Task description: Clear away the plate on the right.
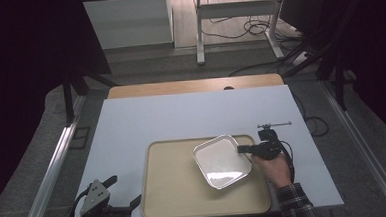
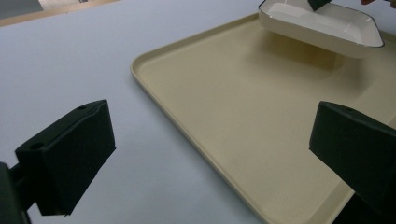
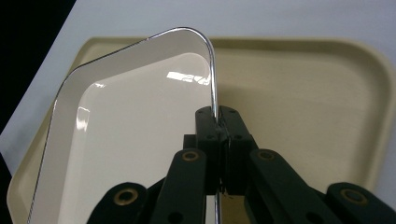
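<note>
High view shows a pale blue-white surface [image 1: 181, 116] with a beige tray [image 1: 175, 189] lying flat near the person's edge, and a white rectangular dish [image 1: 221, 162] with a thin dark rim over the tray's right half, turned at an angle to the tray's sides. The right hand [image 1: 274, 168] comes in from the bottom right, its plaid sleeve [image 1: 296, 203] just past the tray's right corner, the forearm angled up and to the left; it holds the right gripper [image 1: 247, 148] pointing leftward at the dish's right edge. In the right gripper view the two black jaws are pressed together on the dish's rim, pinching the thin wall between them, with the dish's glossy inside to the left of the jaws and the tray below and to the right. In the left gripper view the dish appears raised, tilted above the tray with a shadow beneath it, though whether its far corner touches the tray I cannot tell. The left gripper [image 1: 124, 191] sits low at the bottom left of the high view, beside the tray's near left corner, with the grey three-cornered plate [image 1: 95, 193] on top and the hand beneath it at the frame's bottom edge. Its jaws stand wide apart and hold nothing, one over the bare surface, the other over the tray's rim.
</note>
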Available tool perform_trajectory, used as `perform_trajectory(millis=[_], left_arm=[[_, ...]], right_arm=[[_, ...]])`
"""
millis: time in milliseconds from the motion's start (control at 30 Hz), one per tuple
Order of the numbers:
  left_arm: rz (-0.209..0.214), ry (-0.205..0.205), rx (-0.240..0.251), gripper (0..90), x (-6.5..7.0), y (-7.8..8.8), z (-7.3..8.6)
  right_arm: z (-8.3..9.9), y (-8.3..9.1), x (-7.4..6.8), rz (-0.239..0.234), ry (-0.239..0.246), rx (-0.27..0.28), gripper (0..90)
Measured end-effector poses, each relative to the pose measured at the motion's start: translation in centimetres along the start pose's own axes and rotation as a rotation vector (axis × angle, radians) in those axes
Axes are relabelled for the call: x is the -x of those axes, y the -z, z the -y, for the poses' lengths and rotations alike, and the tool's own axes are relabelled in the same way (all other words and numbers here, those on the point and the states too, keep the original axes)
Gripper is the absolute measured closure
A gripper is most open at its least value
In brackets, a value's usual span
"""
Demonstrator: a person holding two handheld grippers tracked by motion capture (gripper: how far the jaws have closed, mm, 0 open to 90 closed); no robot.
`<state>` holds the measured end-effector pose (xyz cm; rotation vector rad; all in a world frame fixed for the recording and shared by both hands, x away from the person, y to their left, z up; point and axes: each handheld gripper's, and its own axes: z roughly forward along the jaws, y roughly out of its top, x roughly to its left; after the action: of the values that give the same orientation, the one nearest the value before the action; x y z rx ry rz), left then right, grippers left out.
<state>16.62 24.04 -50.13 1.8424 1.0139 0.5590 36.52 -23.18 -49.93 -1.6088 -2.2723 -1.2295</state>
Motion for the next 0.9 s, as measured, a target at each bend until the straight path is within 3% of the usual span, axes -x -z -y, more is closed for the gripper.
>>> perform_trajectory(millis=[367, 900], left_arm=[[0.001, 0.001, 0.001, 0.0, 0.0, 0.0, 0.0], [0.001, -0.001, 0.000, 0.0, 0.0, 0.0, 0.0]], right_arm=[[-0.3, -2.5, -1.5, 0.023, 0.032, -0.028, 87.6], [-0.8, -4.5, -1.2, 0.086, 0.038, -0.028, 87.7]])
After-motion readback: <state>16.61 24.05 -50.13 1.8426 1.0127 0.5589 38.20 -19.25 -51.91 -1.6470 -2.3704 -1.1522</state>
